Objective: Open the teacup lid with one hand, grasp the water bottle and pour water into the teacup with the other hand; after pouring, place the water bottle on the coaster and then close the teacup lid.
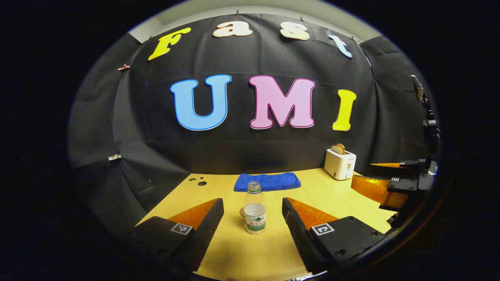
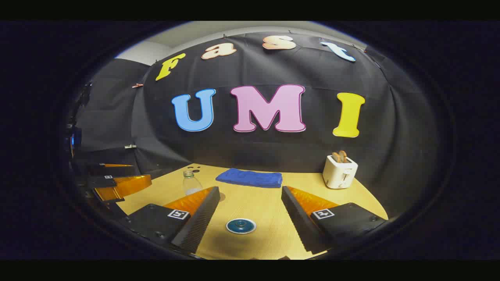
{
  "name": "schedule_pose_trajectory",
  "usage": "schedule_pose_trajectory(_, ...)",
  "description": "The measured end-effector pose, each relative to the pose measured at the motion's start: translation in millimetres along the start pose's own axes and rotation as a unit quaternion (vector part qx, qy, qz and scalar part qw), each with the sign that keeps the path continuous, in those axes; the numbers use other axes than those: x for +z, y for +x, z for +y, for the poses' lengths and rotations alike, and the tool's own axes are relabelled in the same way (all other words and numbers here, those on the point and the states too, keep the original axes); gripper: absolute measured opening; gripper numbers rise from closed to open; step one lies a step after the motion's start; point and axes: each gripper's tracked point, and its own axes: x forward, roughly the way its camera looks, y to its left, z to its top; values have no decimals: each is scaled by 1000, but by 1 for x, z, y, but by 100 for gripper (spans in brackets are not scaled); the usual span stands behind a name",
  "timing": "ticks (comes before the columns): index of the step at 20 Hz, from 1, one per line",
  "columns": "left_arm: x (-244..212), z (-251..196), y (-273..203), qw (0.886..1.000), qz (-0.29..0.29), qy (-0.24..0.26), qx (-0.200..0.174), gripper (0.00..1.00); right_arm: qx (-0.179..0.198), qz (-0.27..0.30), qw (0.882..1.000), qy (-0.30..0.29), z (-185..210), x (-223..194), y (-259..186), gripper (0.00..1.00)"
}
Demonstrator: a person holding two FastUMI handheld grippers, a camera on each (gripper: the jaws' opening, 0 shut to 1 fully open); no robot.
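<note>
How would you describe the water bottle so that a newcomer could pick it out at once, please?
Start at the wooden table before the black cloth wall. Nearer than the folded blue towel stands the water bottle, upright and uncapped, between the left tongs' open fingers. It is the clear plastic thing with a green and white label.

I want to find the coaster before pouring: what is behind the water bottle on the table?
In the left gripper view a small round thing peeks out behind the water bottle, mostly covered, so I cannot tell if it is the coaster. Farther back lies a folded blue cloth.
</note>
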Motion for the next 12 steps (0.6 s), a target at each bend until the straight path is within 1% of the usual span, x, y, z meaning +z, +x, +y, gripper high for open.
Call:
schedule_pose_trajectory(4, 6, 1, 5, 999, -17, 37, 6, 95, 10, 6, 1000, -1, 4, -8, 3, 98)
schedule_pose_trajectory(7, 7, -3, 7, 1000, -16, 22, -1, 94, 21, 18, 1000, -4, 8, -14, 8, 98)
schedule_pose_trajectory(12, -2, 8, 12, 1000, -5, 5, 6, 93, 33, 21, 999, -9, 19, -18, 17, 98)
